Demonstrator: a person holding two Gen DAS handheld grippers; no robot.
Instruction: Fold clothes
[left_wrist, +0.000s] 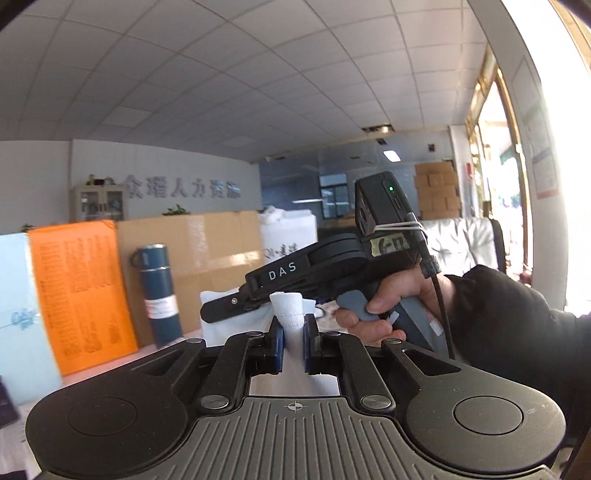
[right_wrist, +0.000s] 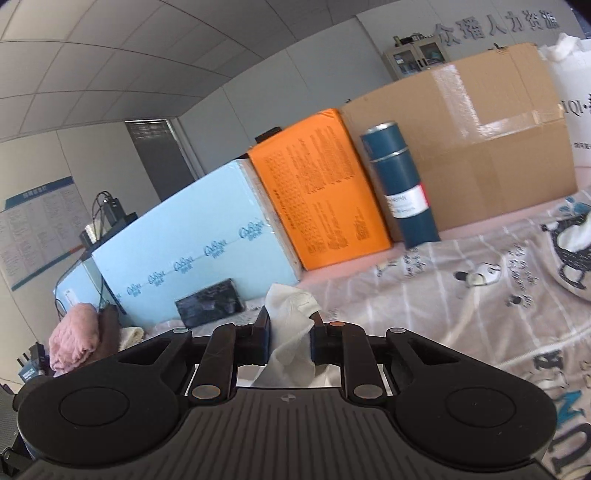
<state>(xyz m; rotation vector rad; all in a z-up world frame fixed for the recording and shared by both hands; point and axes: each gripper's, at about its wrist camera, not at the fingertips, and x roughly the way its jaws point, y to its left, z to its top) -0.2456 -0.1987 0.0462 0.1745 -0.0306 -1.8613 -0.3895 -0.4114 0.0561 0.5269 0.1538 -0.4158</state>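
A white garment (left_wrist: 288, 306) stands up in a bunch between the blue pads of my left gripper (left_wrist: 293, 326), which is shut on it, lifted off the surface. Just beyond, a person's hand (left_wrist: 373, 306) grips the handle of the other tool, whose black body (left_wrist: 332, 258) points left. In the right wrist view my right gripper (right_wrist: 290, 326) is shut on a crumpled fold of the same white cloth (right_wrist: 290, 302), which hangs down behind the jaws. Below it lies a patterned sheet (right_wrist: 480, 295).
Along the back stand a light blue box (right_wrist: 192, 243), an orange box (right_wrist: 325, 184), a dark blue flask (right_wrist: 402, 188) and a large cardboard box (right_wrist: 480, 129). A pink cloth pile (right_wrist: 74, 336) lies at the left. A black flat object (right_wrist: 210, 306) leans on the blue box.
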